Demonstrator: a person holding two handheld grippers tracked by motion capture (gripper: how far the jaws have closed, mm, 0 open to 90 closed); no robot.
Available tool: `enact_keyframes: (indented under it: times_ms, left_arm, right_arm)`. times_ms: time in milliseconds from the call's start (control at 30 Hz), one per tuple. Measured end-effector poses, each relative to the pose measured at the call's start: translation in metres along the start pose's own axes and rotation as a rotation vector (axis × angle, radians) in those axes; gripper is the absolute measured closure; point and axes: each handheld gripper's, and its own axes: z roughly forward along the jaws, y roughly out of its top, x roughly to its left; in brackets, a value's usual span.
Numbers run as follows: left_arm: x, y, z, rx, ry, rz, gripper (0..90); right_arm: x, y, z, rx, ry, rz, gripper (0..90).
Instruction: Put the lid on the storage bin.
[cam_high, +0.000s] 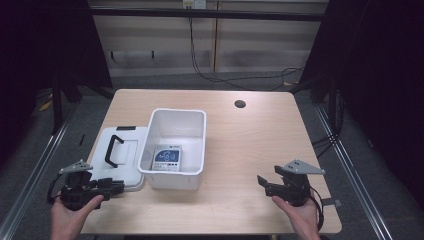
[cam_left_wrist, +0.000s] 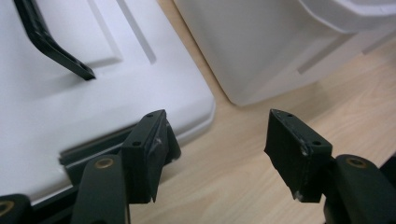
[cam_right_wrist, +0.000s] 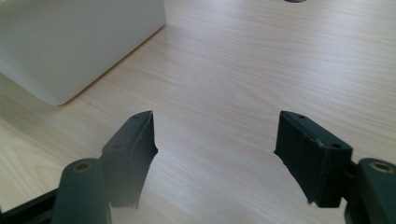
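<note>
Wooden table (cam_high: 250, 150) carries a white bin (cam_high: 175, 170) ahead and to the inner side of the left gripper (cam_high: 116, 188), with a flat white lid (cam_high: 131, 150) and its black handle (cam_high: 113, 150) just beside the bin, lid's near corner under that gripper's jaw tips, jaws apart and holding nothing. Right gripper (cam_high: 261, 184) sits well apart from the bin over bare wood near the table's front edge, jaws spread wide, nothing between them, pointing toward the bin. Small blue-and-white packet (cam_high: 167, 157) lies flat on the bin floor, and a dark round hole (cam_high: 240, 104) is far ahead of the right gripper.
</note>
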Motion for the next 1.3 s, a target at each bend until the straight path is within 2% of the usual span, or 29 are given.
enact_keyframes:
  times_ms: [33,100,133,200,233,267,433,500,567,667,733,800,867,900,933,1033,1133,1233,1300]
  left_arm:
    - [0.000,0.000,0.000,0.000,0.000,0.000,39.1]
    - [-0.001,0.000,0.001,0.005,-0.030,-0.011,39.0]
    - [-0.005,0.002,0.003,0.015,-0.033,-0.009,38.7]
    - [-0.006,0.003,0.003,0.018,-0.031,0.000,38.7]
    - [-0.008,0.004,0.003,0.018,-0.051,-0.011,38.7]
    - [-0.008,0.005,0.003,0.017,-0.046,-0.012,39.3]
    - [-0.005,0.014,-0.005,-0.006,-0.007,-0.078,44.3]
    - [-0.004,0.016,-0.007,-0.007,-0.014,-0.097,44.7]
    - [0.000,0.019,-0.008,0.004,-0.004,-0.107,46.8]
    - [0.008,0.026,-0.012,-0.012,-0.017,-0.149,43.9]
    - [0.015,0.033,-0.016,-0.031,0.023,-0.190,42.3]
    - [0.018,0.040,-0.018,0.001,0.029,-0.195,44.5]
    - [0.018,0.049,-0.022,0.045,0.066,-0.148,44.5]
    - [0.019,0.052,-0.023,0.049,0.062,-0.143,44.2]
    - [0.019,0.057,-0.025,0.050,0.074,-0.149,43.9]
    - [0.021,0.070,-0.025,0.092,0.116,-0.131,43.6]
    - [0.026,0.081,-0.021,0.123,0.151,-0.142,43.5]
    - [0.031,0.089,-0.016,0.181,0.157,-0.144,41.2]
    - [0.036,0.093,-0.015,0.190,0.161,-0.156,41.1]
  right_arm:
    - [0.000,0.000,0.000,0.000,0.000,0.000,27.3]
    - [0.001,0.000,0.001,0.022,-0.005,-0.003,27.1]
    - [0.001,0.000,0.002,0.036,0.013,0.006,26.7]
    - [0.001,0.000,0.002,0.035,0.018,0.009,25.8]
    - [0.000,0.000,0.002,0.030,0.018,0.012,24.2]
    - [-0.001,0.000,0.000,0.021,0.018,0.016,24.2]
    - [-0.004,-0.002,-0.002,0.019,0.010,0.043,23.5]
    - [-0.004,-0.002,-0.001,0.026,0.017,0.041,23.5]
    - [-0.002,-0.002,-0.001,0.028,0.019,0.039,23.7]
    - [0.001,-0.002,0.000,0.030,0.030,0.025,24.5]
    - [0.001,-0.002,0.000,0.034,0.038,0.018,24.5]
    - [0.002,-0.002,0.000,0.031,0.039,0.018,24.7]
    - [0.002,-0.002,-0.001,0.030,0.040,0.024,24.8]
    - [0.002,-0.002,-0.002,0.025,0.042,0.023,25.1]
    - [0.002,-0.002,-0.002,0.024,0.042,0.023,25.3]
    - [0.002,-0.002,-0.001,0.022,0.043,0.025,25.2]
    - [0.004,-0.004,-0.001,0.036,0.050,0.021,25.0]
    - [0.004,-0.005,-0.003,0.028,0.045,0.016,25.0]
    - [0.004,-0.006,-0.003,0.035,0.044,0.017,24.8]
